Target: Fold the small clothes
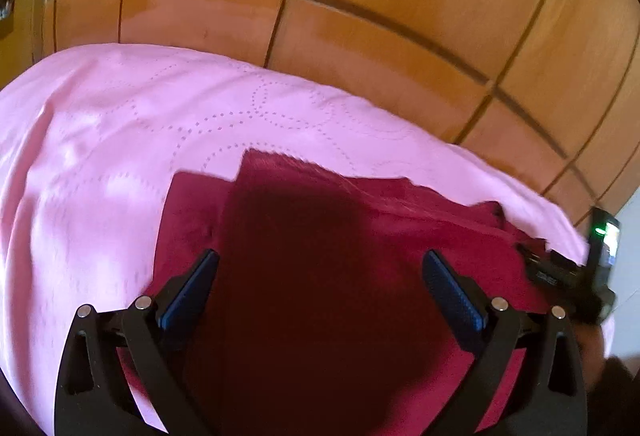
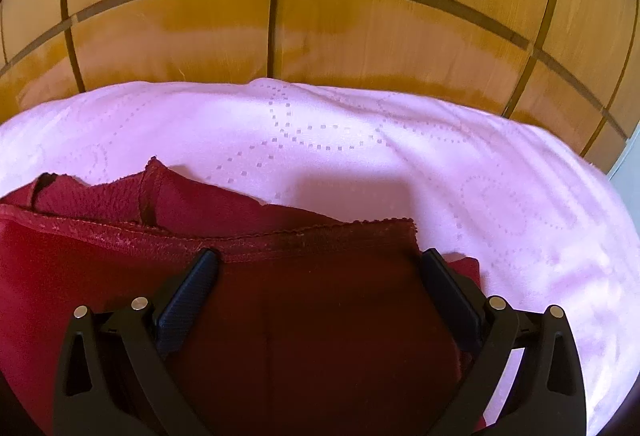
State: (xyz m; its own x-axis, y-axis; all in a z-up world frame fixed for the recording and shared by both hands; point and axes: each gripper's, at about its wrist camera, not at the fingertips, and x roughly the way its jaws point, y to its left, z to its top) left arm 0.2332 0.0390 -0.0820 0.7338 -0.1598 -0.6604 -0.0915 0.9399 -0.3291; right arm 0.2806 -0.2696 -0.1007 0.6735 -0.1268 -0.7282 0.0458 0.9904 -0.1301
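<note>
A dark red garment (image 1: 304, 236) lies partly folded on a pink bedspread (image 1: 100, 139). My left gripper (image 1: 320, 260) is open right above the garment, its blue-padded fingers (image 1: 192, 284) spread wide with nothing between them. In the right wrist view the same red garment (image 2: 280, 276) shows a stitched hem running across, with a folded layer behind it. My right gripper (image 2: 320, 260) is open over the garment near its right edge, one finger on each side of the cloth. The right gripper's body (image 1: 576, 276) shows at the right edge of the left wrist view.
The pink bedspread (image 2: 400, 155) with a dotted circle pattern covers the surface and ends at a far edge. Beyond it is a floor of orange-brown tiles (image 1: 360, 15), also in the right wrist view (image 2: 360, 27).
</note>
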